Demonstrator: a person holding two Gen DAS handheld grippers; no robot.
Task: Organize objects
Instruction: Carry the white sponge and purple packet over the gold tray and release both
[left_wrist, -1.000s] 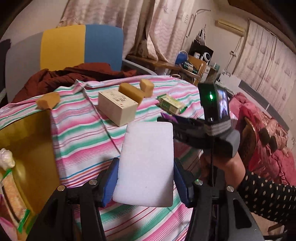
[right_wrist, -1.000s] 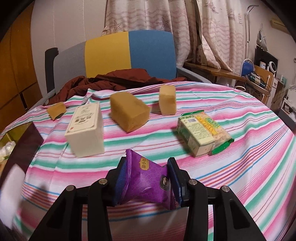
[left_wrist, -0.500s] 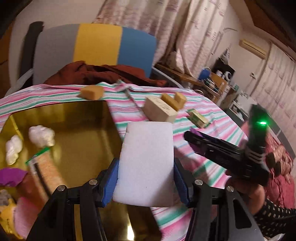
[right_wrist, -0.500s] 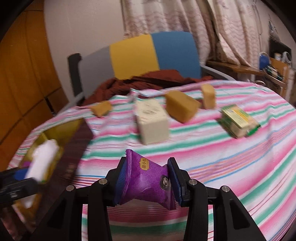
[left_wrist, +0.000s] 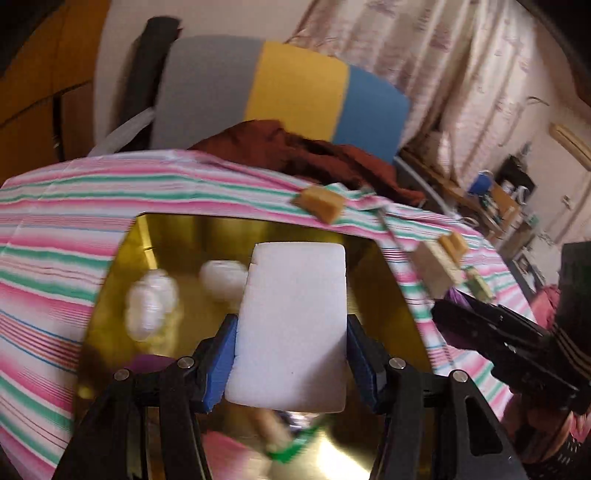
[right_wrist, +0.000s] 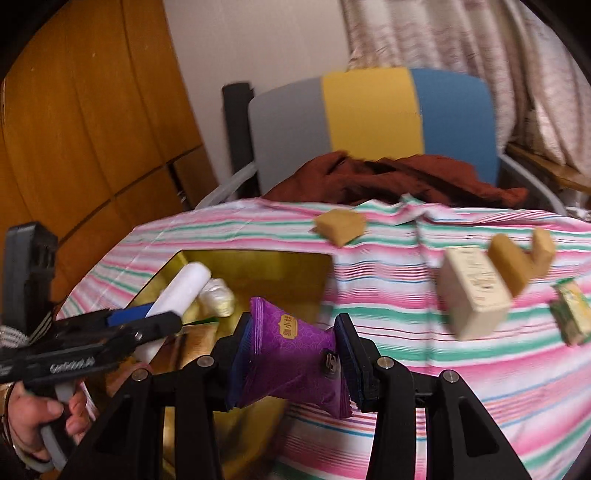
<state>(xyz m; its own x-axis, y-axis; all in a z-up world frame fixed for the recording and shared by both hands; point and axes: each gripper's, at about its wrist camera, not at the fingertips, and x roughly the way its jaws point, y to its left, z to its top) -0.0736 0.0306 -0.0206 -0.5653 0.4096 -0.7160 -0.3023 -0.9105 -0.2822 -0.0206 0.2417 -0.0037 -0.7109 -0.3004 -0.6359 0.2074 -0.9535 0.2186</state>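
Observation:
My left gripper (left_wrist: 290, 354) is shut on a white foam block (left_wrist: 295, 317) and holds it over the gold tray (left_wrist: 177, 236). From the right wrist view the block (right_wrist: 184, 286) shows above the tray (right_wrist: 280, 264). My right gripper (right_wrist: 293, 363) is shut on a purple snack packet (right_wrist: 291, 354) at the tray's right edge. The right gripper also shows in the left wrist view (left_wrist: 495, 332). White puffy items (left_wrist: 151, 299) and a wrapped snack (left_wrist: 277, 432) lie in the tray.
On the striped cloth (right_wrist: 443, 354) lie a cream box (right_wrist: 474, 291), tan sponge blocks (right_wrist: 340, 225) (right_wrist: 511, 266), and a green packet (right_wrist: 572, 317). A chair (right_wrist: 369, 110) with brown cloth (right_wrist: 399, 177) stands behind. Wooden panels (right_wrist: 74, 129) are on the left.
Both grippers have swung left, away from the loose objects. The foam block now hangs over the tray middle, and the purple packet has reached the tray's right edge.

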